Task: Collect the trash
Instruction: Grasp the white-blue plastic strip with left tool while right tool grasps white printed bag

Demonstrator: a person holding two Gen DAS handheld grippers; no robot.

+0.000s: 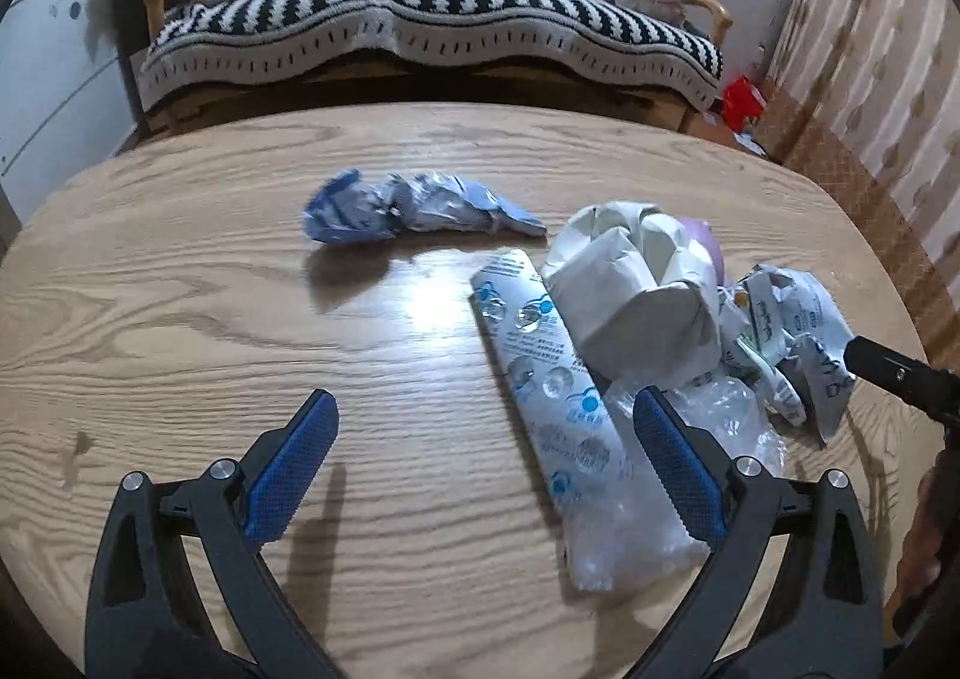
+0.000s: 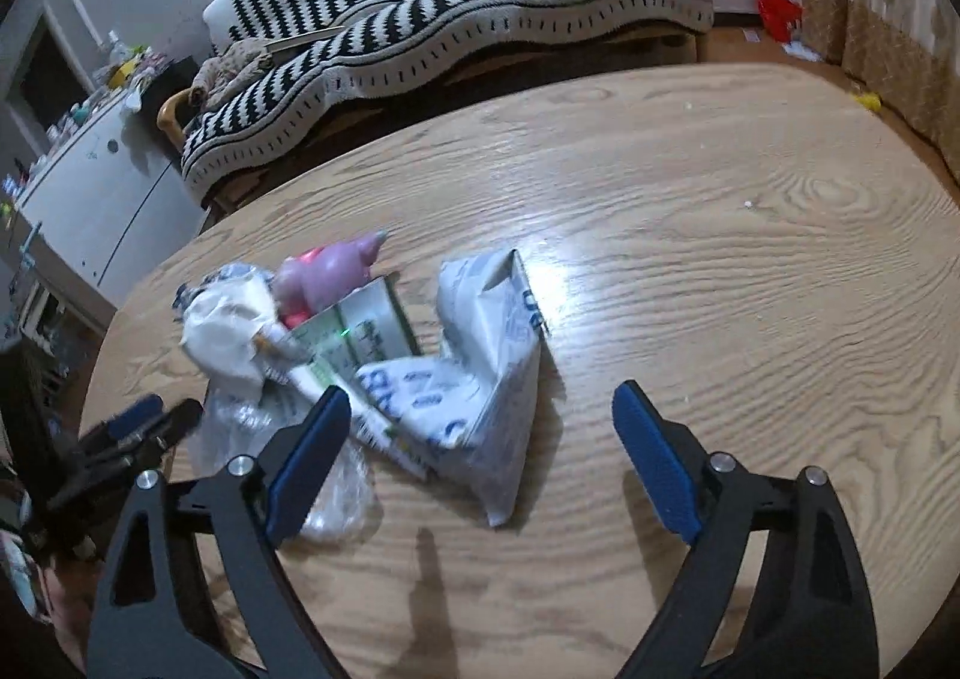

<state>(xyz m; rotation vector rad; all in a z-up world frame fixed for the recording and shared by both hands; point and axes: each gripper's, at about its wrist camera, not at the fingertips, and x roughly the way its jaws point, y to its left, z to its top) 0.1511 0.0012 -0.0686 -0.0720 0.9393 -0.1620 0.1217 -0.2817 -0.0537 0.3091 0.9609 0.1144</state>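
Trash lies on a wooden table [image 1: 180, 271]. In the left wrist view a crumpled blue wrapper [image 1: 414, 208] lies at the middle far side, a long clear printed plastic bag [image 1: 558, 409] runs toward me, and a crumpled white paper bag [image 1: 630, 289] and a white printed wrapper [image 1: 792, 331] lie to the right. My left gripper [image 1: 486, 409] is open and empty above the table, its right finger over the long bag. In the right wrist view my right gripper [image 2: 483, 403] is open and empty over the white printed wrapper [image 2: 492, 373]. A pink object [image 2: 330, 271] and the white paper bag [image 2: 225, 331] lie behind.
A sofa with a black-and-white striped blanket [image 1: 420, 12] stands behind the table. A white cabinet [image 1: 54, 60] is at the left and a red bag [image 1: 744, 99] lies on the floor by the curtain [image 1: 870, 66]. The right gripper's tip [image 1: 900, 379] shows at the right edge of the left wrist view.
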